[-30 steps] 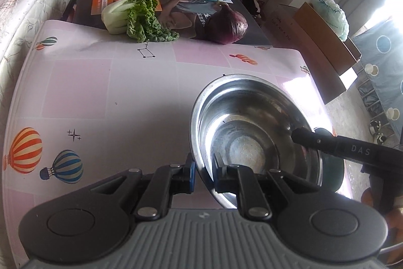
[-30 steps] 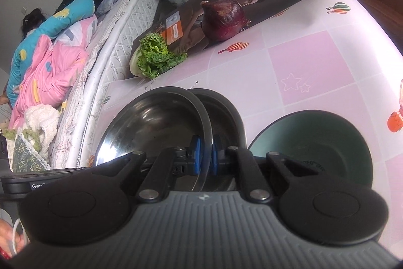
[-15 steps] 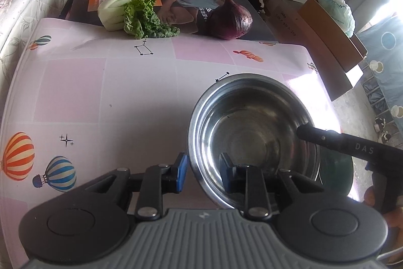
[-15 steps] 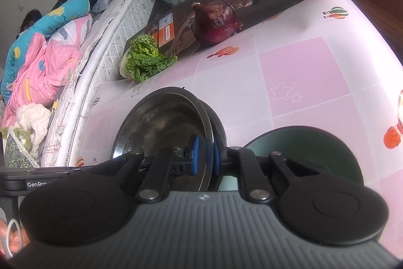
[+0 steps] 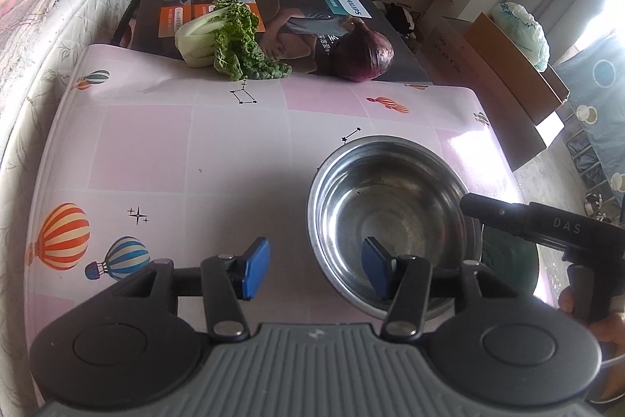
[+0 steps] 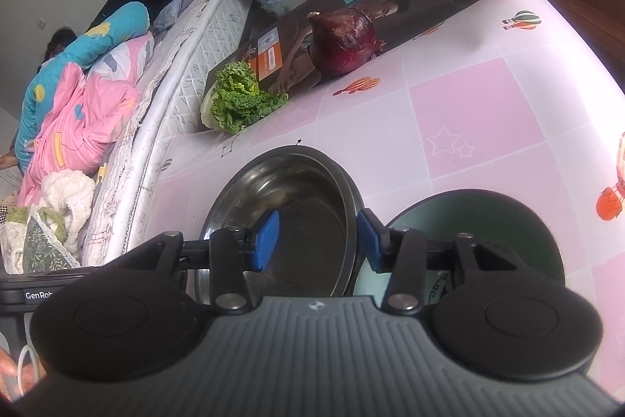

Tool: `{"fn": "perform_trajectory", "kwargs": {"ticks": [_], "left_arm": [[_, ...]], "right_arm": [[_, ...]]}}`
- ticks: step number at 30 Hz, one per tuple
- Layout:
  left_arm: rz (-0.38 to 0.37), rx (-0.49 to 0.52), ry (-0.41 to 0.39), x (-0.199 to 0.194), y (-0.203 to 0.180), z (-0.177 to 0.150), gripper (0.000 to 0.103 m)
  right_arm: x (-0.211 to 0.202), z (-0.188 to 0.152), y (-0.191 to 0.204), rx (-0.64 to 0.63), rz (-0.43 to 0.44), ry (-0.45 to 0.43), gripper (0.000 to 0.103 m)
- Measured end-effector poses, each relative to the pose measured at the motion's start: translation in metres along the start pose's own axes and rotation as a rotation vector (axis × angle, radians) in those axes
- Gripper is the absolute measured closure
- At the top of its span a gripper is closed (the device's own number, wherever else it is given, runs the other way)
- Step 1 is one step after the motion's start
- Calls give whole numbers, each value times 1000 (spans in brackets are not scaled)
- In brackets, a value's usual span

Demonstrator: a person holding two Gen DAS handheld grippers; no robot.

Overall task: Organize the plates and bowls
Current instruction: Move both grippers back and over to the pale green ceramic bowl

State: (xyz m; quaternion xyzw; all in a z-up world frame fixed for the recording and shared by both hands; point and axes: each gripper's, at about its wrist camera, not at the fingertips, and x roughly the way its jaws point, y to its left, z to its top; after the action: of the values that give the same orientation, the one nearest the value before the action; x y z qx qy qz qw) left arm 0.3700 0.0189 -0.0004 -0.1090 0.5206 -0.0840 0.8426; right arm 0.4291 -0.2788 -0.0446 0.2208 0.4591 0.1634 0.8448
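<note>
A steel bowl [image 5: 390, 210] stands on the pink tablecloth, nested in a second steel bowl whose rim shows behind it in the right wrist view [image 6: 289, 206]. A dark green bowl [image 6: 480, 221] sits right beside them. My left gripper [image 5: 314, 270] is open, its fingers either side of the bowl's near-left rim. My right gripper [image 6: 318, 241] is open, its fingers either side of the bowl's right rim. Neither holds anything.
A bok choy [image 5: 224, 38] and a red onion [image 5: 363, 55] lie on a dark Philips box [image 5: 297, 14] at the table's far edge. A mattress with bedding [image 6: 117, 92] runs along the left. Cardboard boxes [image 5: 504, 65] stand on the floor to the right.
Both grippers were shut on the steel bowl's rim and have opened and let it go. The bowl now rests on the table.
</note>
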Motion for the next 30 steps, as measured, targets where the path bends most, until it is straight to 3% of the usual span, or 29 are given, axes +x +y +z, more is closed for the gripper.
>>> {"fn": "perform_trajectory", "kwargs": {"ticks": [4, 15, 25, 30], "left_arm": [[17, 8, -15, -13, 2, -6, 45], [34, 43, -44, -48, -7, -30, 45], [-5, 129, -62, -69, -50, -59, 39], [15, 186, -81, -76, -79, -78, 36]], "right_arm": [[-10, 1, -1, 8, 0, -19, 48], [-71, -14, -16, 30, 42, -89, 48], [-140, -52, -33, 19, 61, -112, 48], [-169, -76, -44, 23, 75, -129, 48]]}}
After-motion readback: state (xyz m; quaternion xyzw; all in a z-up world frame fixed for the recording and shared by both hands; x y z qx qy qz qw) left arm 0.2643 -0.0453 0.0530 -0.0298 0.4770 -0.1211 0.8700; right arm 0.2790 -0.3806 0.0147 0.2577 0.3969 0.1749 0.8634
